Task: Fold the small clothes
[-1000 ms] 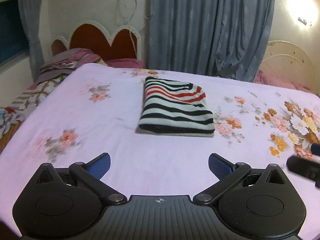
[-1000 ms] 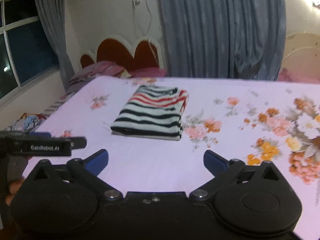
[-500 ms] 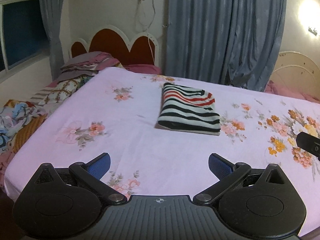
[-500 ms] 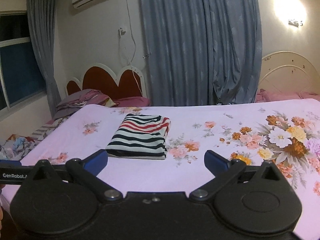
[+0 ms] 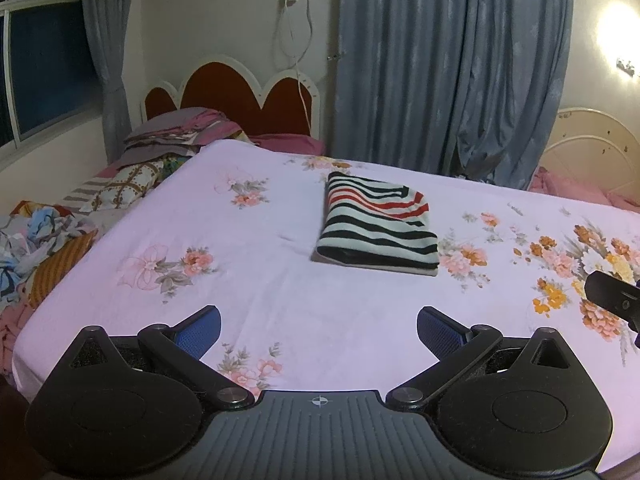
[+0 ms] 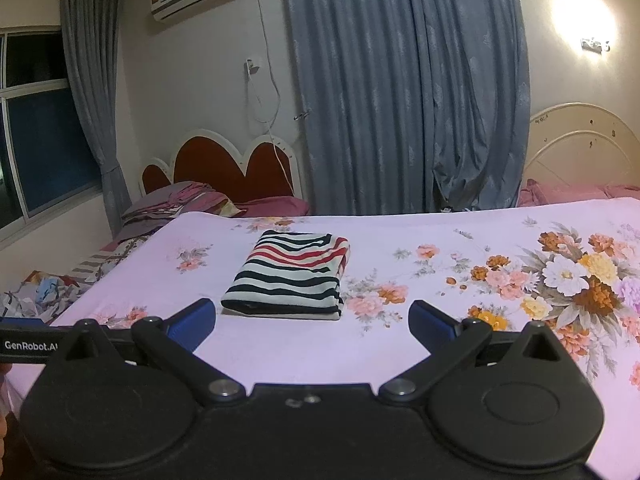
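A small garment with black, white and red stripes (image 5: 376, 232) lies folded into a neat rectangle on the pink floral bedsheet (image 5: 280, 288). It also shows in the right wrist view (image 6: 290, 276). My left gripper (image 5: 319, 330) is open and empty, held back near the bed's front edge, well short of the garment. My right gripper (image 6: 311, 322) is open and empty, also back from the garment and above the sheet. Part of the right gripper's body shows at the right edge of the left wrist view (image 5: 612, 300).
A pile of crumpled clothes and bedding (image 5: 44, 236) lies off the bed's left side. Pillows and folded cloths (image 5: 180, 132) sit by the red headboard (image 5: 236, 96). Blue curtains (image 5: 448, 64) hang behind. A second headboard (image 6: 580, 148) stands at the right.
Both grippers have pulled back and up from the folded garment, so it looks smaller and farther. Both stayed open and empty. The garment has not moved.
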{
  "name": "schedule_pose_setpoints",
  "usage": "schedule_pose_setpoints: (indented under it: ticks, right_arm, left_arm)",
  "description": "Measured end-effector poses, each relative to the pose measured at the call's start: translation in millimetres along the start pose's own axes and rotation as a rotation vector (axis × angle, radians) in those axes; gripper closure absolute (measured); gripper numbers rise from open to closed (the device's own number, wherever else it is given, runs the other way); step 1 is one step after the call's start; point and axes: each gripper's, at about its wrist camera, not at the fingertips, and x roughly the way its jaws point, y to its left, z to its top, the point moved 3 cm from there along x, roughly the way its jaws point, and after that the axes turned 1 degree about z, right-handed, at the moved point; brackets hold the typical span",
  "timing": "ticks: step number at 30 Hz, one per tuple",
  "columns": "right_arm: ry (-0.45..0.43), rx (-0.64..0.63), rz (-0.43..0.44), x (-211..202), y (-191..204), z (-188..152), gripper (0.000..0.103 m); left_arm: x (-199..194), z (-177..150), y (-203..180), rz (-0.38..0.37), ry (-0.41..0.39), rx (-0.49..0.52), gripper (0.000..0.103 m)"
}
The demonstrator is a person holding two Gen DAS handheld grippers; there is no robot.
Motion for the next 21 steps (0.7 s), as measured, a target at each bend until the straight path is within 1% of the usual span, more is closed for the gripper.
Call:
schedule_pose_setpoints:
  ticks: [21]
  right_arm:
    - [0.008, 0.009, 0.010, -2.4, 4.9, -1.4, 0.001]
  left_arm:
    - [-0.4, 2.6, -0.4, -0.001, 0.004, 0.007, 0.000]
